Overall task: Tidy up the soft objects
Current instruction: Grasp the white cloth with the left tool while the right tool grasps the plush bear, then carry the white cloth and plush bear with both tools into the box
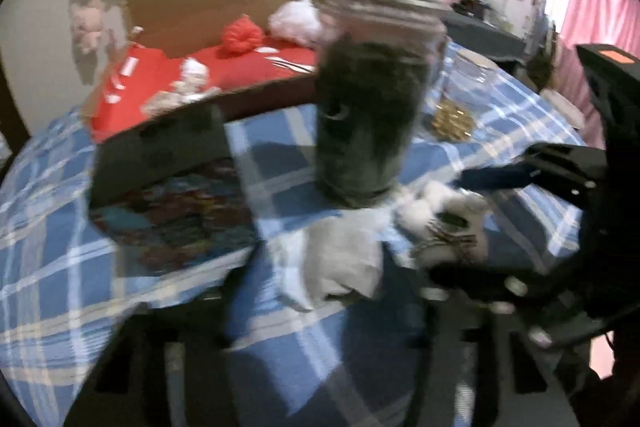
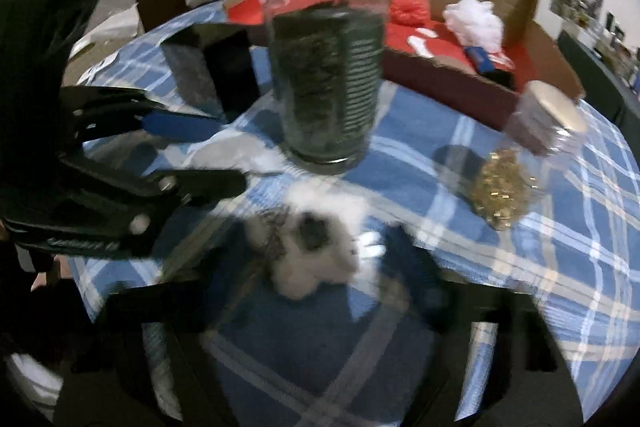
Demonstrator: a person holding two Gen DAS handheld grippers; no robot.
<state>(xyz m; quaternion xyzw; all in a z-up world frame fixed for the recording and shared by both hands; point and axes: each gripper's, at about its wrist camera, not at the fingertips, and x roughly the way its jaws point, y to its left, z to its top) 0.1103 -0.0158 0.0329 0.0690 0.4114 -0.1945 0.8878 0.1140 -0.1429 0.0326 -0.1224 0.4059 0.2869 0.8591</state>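
A white and black plush toy (image 2: 312, 255) lies on the blue plaid cloth (image 2: 560, 227), between my right gripper's (image 2: 316, 263) blurred fingers; whether they pinch it is unclear. In the left wrist view the same toy (image 1: 444, 223) lies right of a folded grey-white cloth (image 1: 340, 263), which sits between my left gripper's (image 1: 320, 279) blurred, spread fingers. The right gripper (image 1: 500, 179) reaches in from the right there. A cardboard box (image 1: 256, 95) lined in red holds a red pom-pom (image 1: 240, 37) and white fluff (image 1: 296, 19).
A tall glass jar (image 1: 368, 115) with dark contents and a metal lid stands mid-table. A smaller jar (image 2: 516, 163) of gold bits leans at the right. A dark box (image 1: 160, 155) sits over a colourful mat at left. A pink curtain (image 1: 600, 27) hangs far right.
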